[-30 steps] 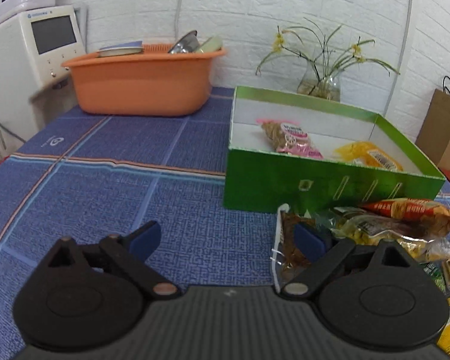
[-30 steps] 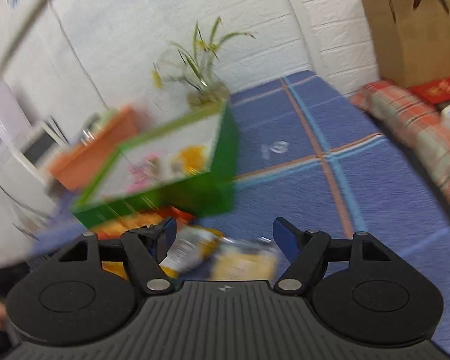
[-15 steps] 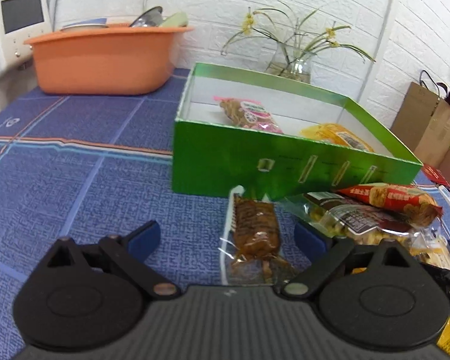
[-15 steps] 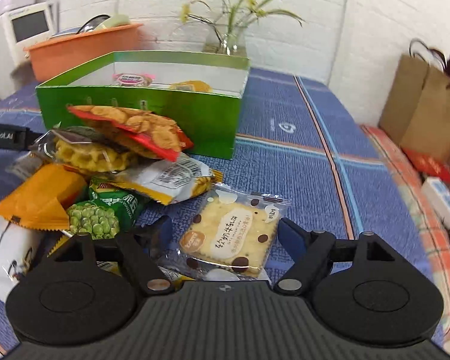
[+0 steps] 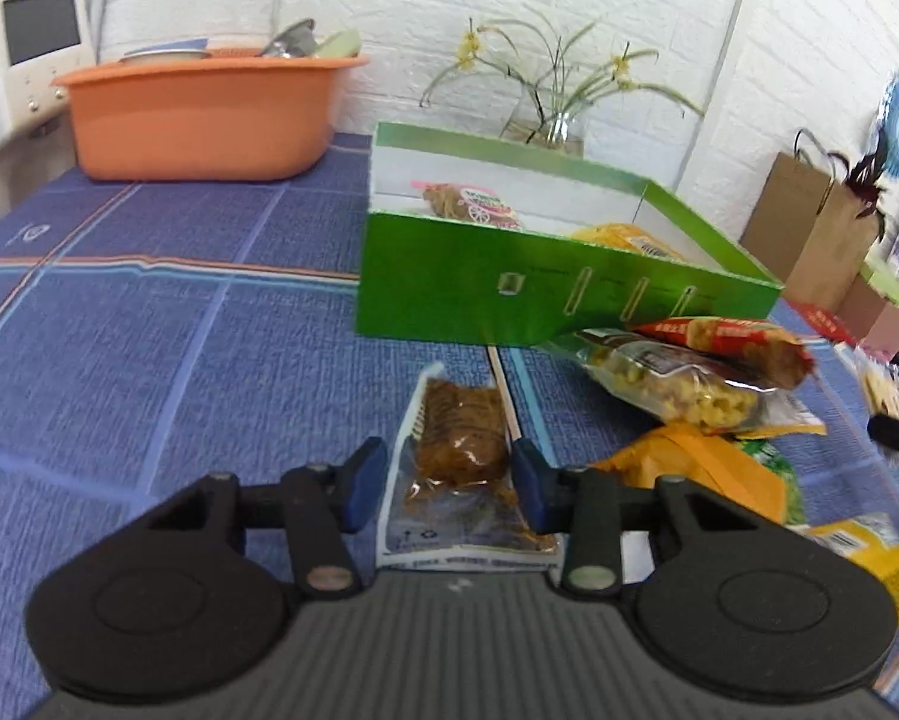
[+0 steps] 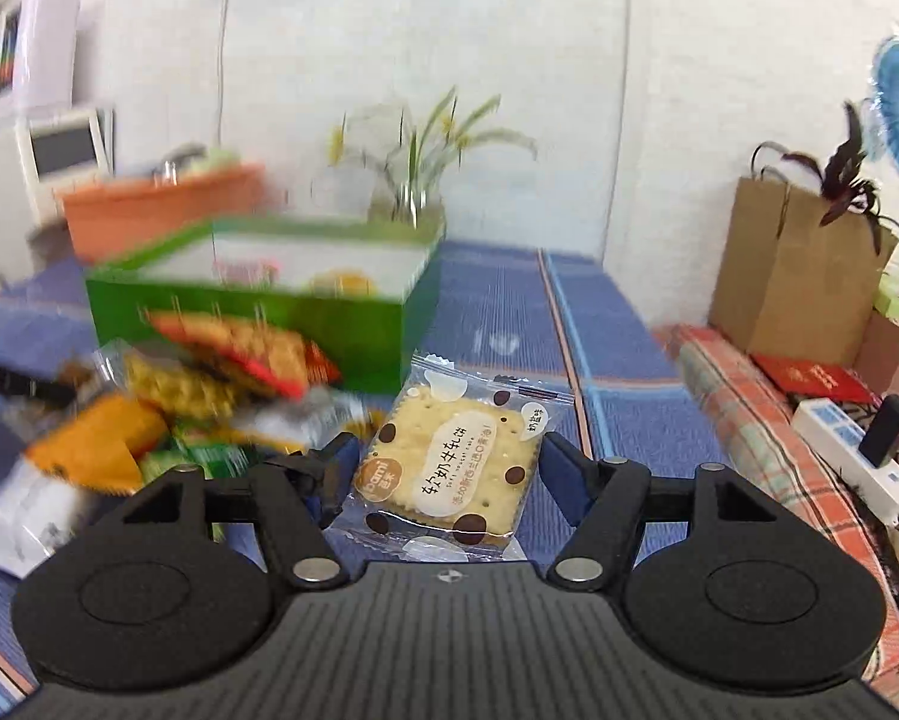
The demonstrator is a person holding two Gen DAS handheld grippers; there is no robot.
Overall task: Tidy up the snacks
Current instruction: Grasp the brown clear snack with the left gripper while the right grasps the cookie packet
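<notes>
A brown cake packet [image 5: 458, 438] in clear wrap lies on the blue cloth in front of the green box [image 5: 569, 300]. My left gripper [image 5: 446, 480] straddles it; its jaws are closing and the blue pads meet the wrapper's sides. In the right wrist view a spotted cracker packet [image 6: 449, 468] sits tilted up between the fingers of my right gripper [image 6: 449, 471], which is shut on it. The green box [image 6: 257, 324] holds a pink packet [image 5: 479, 207] and a yellow one [image 5: 626, 237]. Loose snack bags [image 5: 677, 390] are heaped by the box's near right corner.
An orange tub [image 5: 203, 120] with dishes stands at the back left beside a white appliance [image 5: 35, 54]. A glass vase [image 5: 548, 126] sits behind the box. Paper bags [image 6: 797, 276] and a power strip [image 6: 851, 456] lie off the table's right edge.
The left jaws have narrowed from wide apart onto the brown packet. The right jaws have closed in on the cracker packet, which now tilts up off the cloth.
</notes>
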